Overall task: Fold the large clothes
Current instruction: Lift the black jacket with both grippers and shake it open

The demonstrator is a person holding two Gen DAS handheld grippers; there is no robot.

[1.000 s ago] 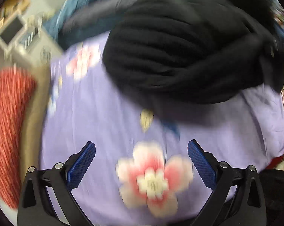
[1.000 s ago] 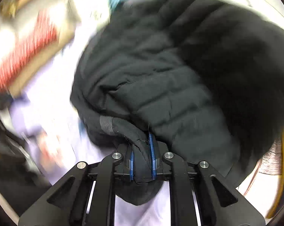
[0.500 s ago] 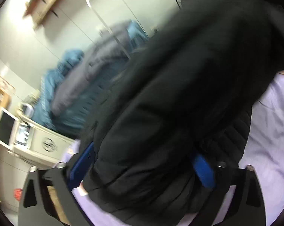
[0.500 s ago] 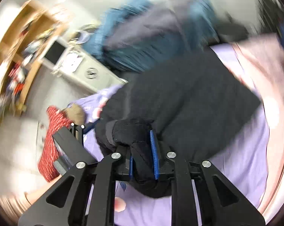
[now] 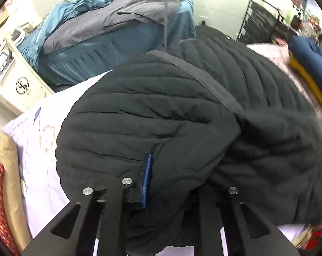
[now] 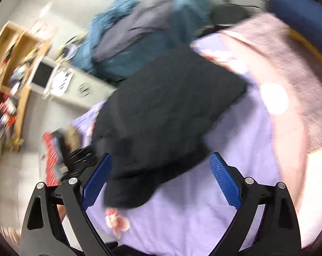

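Left wrist view: left claw (image 5: pixel 161 181) closing, pinching the black jacket (image 5: pixel 182 117) on the lilac bedsheet (image 5: pixel 43 170). Right claw (image 6: pixel 161 179) opening wide, jacket hem between its pads untouched; bare sheet right of the jacket.

— Left gripper (image 5: pixel 161 181)?
— Pointing steeply down, closing, jaws nearly together, pinching black jacket (image 5: pixel 182 106) fabric; only one blue pad (image 5: pixel 146 179) showing.
— Right gripper (image 6: pixel 161 181)?
— Angling down, opening, pads (image 6: pixel 225 179) spread wide, touching nothing; jacket hem lying loose between them.
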